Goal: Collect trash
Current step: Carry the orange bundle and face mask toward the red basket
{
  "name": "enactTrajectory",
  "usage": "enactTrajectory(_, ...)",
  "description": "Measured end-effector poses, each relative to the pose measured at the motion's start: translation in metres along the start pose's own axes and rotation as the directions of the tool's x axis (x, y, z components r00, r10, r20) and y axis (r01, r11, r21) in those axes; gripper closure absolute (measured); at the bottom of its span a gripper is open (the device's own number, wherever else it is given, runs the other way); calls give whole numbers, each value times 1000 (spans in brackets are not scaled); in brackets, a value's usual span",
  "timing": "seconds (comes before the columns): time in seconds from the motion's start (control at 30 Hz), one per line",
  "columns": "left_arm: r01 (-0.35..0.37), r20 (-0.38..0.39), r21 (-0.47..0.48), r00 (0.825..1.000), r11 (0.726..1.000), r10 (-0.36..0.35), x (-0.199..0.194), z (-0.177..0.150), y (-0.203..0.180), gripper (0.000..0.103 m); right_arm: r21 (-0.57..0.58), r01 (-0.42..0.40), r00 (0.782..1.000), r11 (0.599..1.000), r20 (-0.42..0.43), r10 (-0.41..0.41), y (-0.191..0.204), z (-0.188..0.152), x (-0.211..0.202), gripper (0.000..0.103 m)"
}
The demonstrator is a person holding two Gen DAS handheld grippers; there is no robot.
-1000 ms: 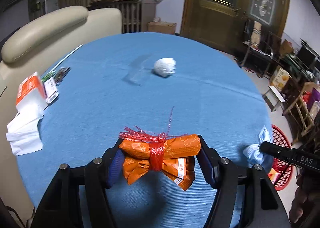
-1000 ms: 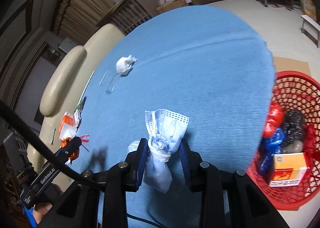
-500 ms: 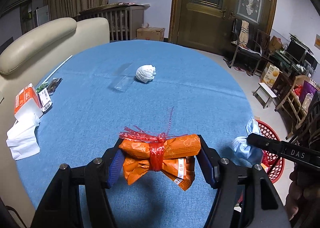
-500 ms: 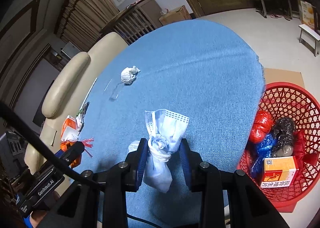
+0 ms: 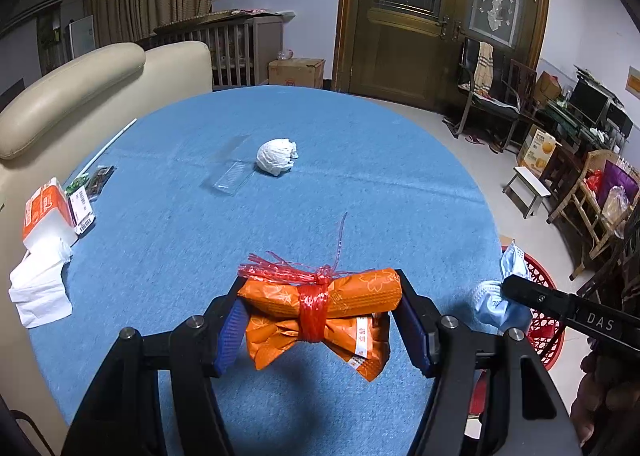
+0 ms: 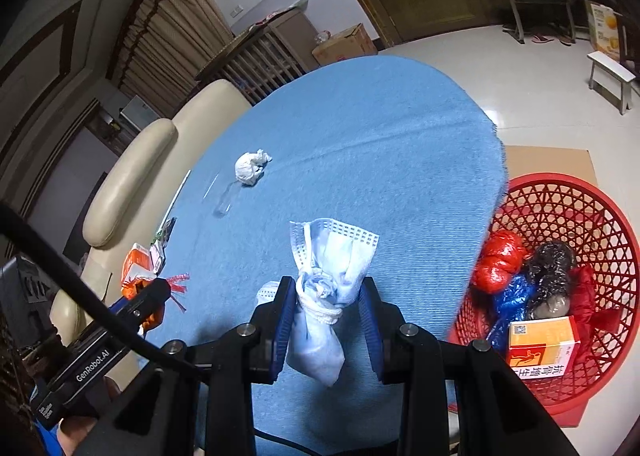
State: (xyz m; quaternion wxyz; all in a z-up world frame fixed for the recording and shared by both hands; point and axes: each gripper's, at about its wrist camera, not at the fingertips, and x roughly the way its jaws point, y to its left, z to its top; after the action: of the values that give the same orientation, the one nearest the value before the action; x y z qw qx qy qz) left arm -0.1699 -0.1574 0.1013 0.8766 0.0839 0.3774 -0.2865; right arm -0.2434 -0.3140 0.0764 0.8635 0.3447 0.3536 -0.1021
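Observation:
My left gripper (image 5: 320, 320) is shut on an orange wrapper bundle (image 5: 320, 308) tied with red string, held above the blue table (image 5: 320, 160). My right gripper (image 6: 326, 320) is shut on a knotted blue face mask (image 6: 328, 276), held above the table's near right edge. The mask also shows in the left wrist view (image 5: 500, 296). A red basket (image 6: 560, 296) stands on the floor to the right of the table, holding bags and an orange box. A crumpled white paper ball (image 5: 276, 156) and a clear plastic tray (image 5: 234, 176) lie further back on the table.
An orange tissue pack (image 5: 44, 212), white tissues (image 5: 40, 288), small packets (image 5: 86, 196) and a white straw (image 5: 108, 144) lie at the table's left edge. A cream sofa (image 5: 80, 84) stands behind it. A stool (image 5: 528, 192) and chairs stand on the right.
Both grippers have risen and tilted a little, each still holding its item. The basket shows more fully in the right wrist view.

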Motion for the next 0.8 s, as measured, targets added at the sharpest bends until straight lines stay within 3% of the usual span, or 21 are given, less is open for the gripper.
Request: enactTrajectory(0.8, 5, 9, -20, 1000, 1000, -5, 3, 1, 4, 35, 15, 15, 1000, 1000, 1, -15, -5, 6, 2, 69)
